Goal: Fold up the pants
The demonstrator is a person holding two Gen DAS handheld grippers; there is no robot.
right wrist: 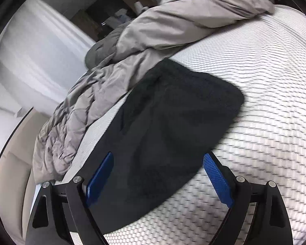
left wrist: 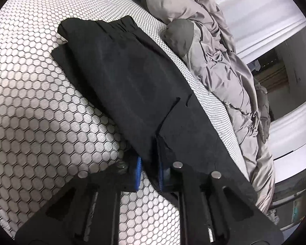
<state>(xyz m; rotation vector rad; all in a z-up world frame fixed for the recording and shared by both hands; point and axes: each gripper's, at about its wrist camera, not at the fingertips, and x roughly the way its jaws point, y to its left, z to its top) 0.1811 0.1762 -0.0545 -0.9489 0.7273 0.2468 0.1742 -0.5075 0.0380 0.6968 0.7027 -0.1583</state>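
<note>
Pants look soft, floppy and light. Left gripper pinches the hem at 6 o'clock; right gripper hovers with fingers spread. Best grabbed by the edges.

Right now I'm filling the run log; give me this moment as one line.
task: fold pants | left claw: shut on black pants | right claw: open above pants | surface: mattress | beside: grey duvet
</note>
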